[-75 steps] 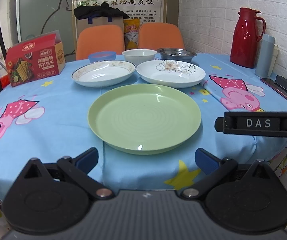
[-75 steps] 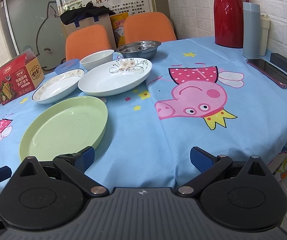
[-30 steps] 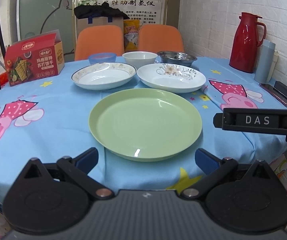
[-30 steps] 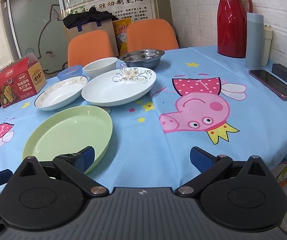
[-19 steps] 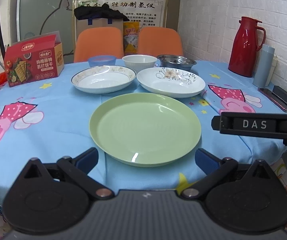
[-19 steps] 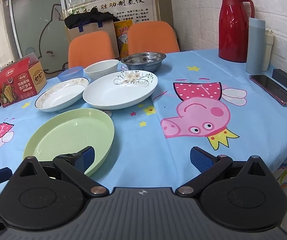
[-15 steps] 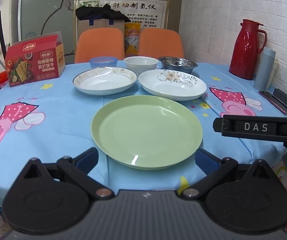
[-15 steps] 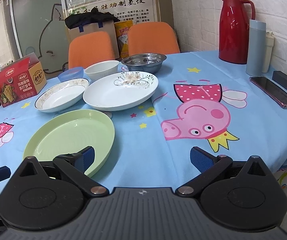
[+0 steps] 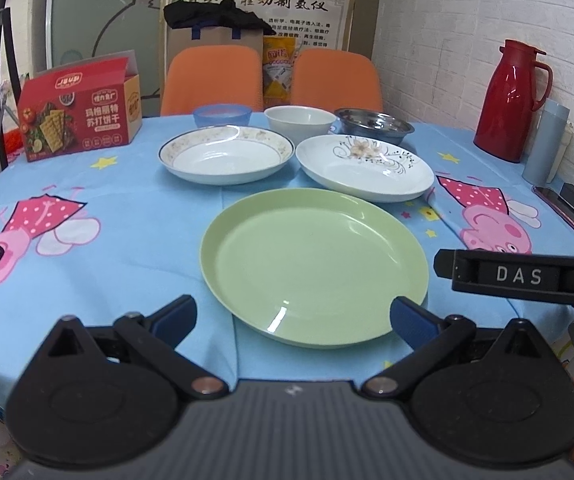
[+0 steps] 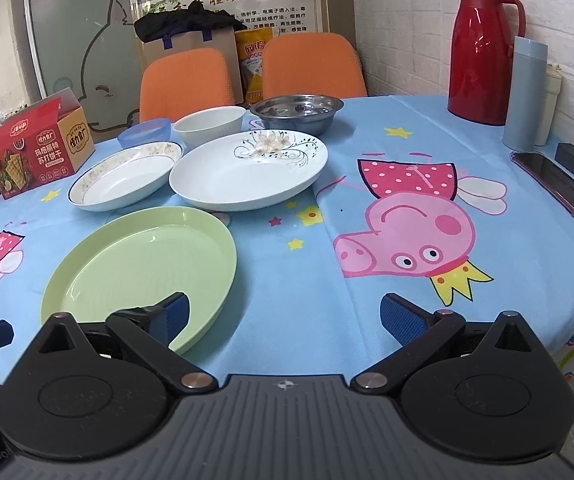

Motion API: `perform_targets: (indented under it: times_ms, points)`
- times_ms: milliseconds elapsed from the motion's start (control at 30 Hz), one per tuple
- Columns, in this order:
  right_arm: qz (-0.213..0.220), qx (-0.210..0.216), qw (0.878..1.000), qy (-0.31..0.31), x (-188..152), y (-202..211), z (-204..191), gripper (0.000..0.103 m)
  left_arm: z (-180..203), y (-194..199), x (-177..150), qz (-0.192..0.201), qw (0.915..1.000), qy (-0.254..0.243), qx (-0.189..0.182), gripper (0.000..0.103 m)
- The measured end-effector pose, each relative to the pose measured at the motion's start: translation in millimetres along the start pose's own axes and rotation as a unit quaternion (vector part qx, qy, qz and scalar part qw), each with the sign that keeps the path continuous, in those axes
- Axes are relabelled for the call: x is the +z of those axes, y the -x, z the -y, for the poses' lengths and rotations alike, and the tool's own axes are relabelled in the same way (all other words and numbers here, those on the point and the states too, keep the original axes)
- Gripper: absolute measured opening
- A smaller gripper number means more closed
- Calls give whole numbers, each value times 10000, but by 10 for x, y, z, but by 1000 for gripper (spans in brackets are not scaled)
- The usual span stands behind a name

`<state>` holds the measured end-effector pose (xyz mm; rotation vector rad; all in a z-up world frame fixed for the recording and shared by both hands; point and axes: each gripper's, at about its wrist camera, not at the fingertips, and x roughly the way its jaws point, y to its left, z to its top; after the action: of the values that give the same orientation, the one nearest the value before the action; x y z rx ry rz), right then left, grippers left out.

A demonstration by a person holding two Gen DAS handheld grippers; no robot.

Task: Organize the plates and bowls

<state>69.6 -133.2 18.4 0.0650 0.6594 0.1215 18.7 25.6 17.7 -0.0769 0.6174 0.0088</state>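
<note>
Nearest, left gripper (image 9: 293, 314): its two blue fingers stand wide apart and hold nothing; the near edge of the green plate lies between them.
Right gripper (image 10: 283, 316): fingers also wide apart and empty; the left finger is over the near right edge of the green plate, the right finger over bare tablecloth. From the left wrist view, its black side with the letters DAS shows at the right edge.
Green plate (image 9: 314, 264): flat on the tablecloth (image 9: 107, 248) near the front edge of the table, with nothing in it.
Flower plate (image 9: 364, 167): white with a flower pattern, behind the green plate to the right, very close to it; whether they touch I cannot tell.
Rimmed plate (image 9: 226, 155): white with a patterned rim, behind the green plate to the left, just beside the flower plate.
White bowl (image 9: 300, 120): upright, behind the gap between the two white plates.
Blue bowl (image 9: 222, 114): small, left of the white bowl, behind the rimmed plate.
Metal bowl (image 9: 373, 122): right of the white bowl, behind the flower plate.
Cracker box (image 9: 80, 108): red, at the far left of the table.
Red jug (image 10: 483, 48): at the far right near the brick wall, with a grey-blue flask (image 10: 525, 94) just beside it.
Phone (image 10: 557, 184): flat on the right side of the table.
Orange chairs (image 9: 211, 80): two, behind the table.
</note>
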Motion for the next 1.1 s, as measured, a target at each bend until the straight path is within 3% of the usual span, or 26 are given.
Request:
perform_targets:
  times_ms: [333, 500, 833, 1100]
  points:
    - [-62, -56, 9999, 129, 198, -121, -42, 103, -79, -98, 232, -33, 9999, 77, 133, 103]
    - [-191, 189, 9991, 334, 149, -257, -72, 103, -255, -320, 270, -333, 9991, 163, 202, 103]
    - [-516, 466, 9943, 807, 89, -636, -275, 103, -560, -786, 353, -812, 9953, 520, -59, 103]
    - [-251, 659, 9935, 892, 30, -614, -214, 103, -585, -828, 358, -826, 9965, 104, -116, 102]
